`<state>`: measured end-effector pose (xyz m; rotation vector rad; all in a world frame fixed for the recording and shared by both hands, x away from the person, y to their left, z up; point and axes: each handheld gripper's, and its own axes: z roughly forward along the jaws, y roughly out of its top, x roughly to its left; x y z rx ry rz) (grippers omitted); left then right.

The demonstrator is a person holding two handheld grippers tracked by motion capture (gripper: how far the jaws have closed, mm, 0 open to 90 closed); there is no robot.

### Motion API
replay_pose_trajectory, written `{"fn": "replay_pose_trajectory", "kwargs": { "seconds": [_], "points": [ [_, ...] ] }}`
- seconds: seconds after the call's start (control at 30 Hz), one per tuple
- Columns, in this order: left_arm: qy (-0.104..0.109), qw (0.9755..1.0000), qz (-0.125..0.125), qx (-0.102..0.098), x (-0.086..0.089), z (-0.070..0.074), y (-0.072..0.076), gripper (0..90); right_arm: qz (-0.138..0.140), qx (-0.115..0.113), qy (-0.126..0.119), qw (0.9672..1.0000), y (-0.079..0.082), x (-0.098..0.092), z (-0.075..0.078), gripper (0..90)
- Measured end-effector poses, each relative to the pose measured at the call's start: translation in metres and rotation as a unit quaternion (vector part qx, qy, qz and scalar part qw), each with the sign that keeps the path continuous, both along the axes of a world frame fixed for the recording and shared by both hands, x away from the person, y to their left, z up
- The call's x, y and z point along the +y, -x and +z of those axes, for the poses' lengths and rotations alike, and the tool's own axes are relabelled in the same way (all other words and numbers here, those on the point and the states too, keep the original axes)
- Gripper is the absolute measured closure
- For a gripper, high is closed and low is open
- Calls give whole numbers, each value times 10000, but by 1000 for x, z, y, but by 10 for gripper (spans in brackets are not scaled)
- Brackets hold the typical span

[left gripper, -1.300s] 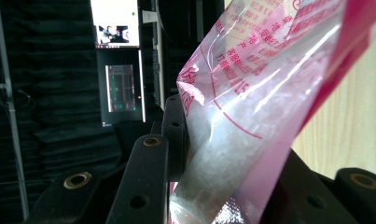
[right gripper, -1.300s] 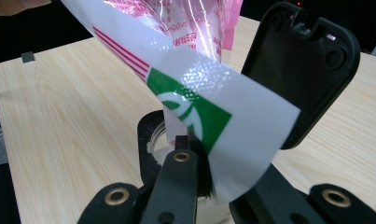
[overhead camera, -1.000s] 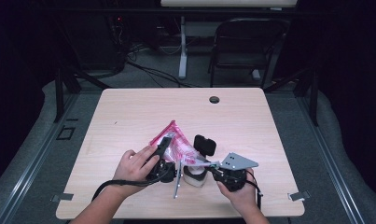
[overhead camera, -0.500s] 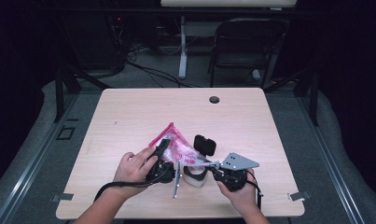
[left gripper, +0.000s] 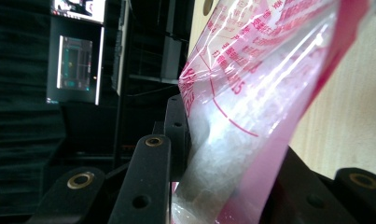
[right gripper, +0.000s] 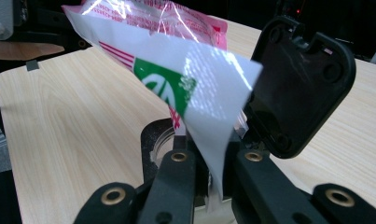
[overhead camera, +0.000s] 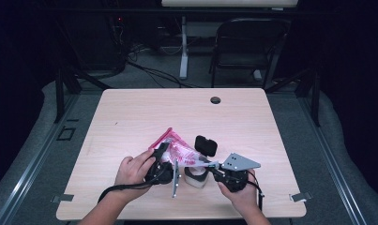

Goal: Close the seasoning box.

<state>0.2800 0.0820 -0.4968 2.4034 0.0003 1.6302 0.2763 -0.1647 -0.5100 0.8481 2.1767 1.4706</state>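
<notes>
— What's the bag like?
— Crinkly clear plastic bag (overhead camera: 179,151), pink-printed, white grains inside, stretched lengthwise toward the table's (overhead camera: 130,117) near edge.
— The grippers?
— Left gripper (overhead camera: 159,165) clamps its pink edge; right gripper (overhead camera: 209,165) pinches its white corner above a lidded container (overhead camera: 196,176).

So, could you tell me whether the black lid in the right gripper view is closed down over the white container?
No, the black lid stands raised and tilted back, with the white container open below it.

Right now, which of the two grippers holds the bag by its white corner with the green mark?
The right gripper pinches that corner of the bag; the left gripper grips its clear, pink-edged part.
</notes>
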Motion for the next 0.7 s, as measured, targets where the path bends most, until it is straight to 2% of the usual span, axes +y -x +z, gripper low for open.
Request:
{"fn": "replay_pose_trajectory", "kwargs": {
  "seconds": [0.07,0.27,0.43,0.67,0.7],
  "points": [
    [32,10000,24,52,1,-1,0,760,-2,-16,-65,10000,0,0,0,871],
    [229,9994,77,254,5,-5,-2,762,18,-22,-56,10000,0,-1,1,844],
    [267,9991,99,304,6,-7,-2,763,16,-20,-131,9999,0,-1,1,808],
    [370,9986,121,368,8,-10,-1,763,42,-43,-205,9998,0,1,0,690],
    [372,9985,116,390,9,-10,-1,764,54,-35,-152,9999,0,1,0,677]
  ]
}}
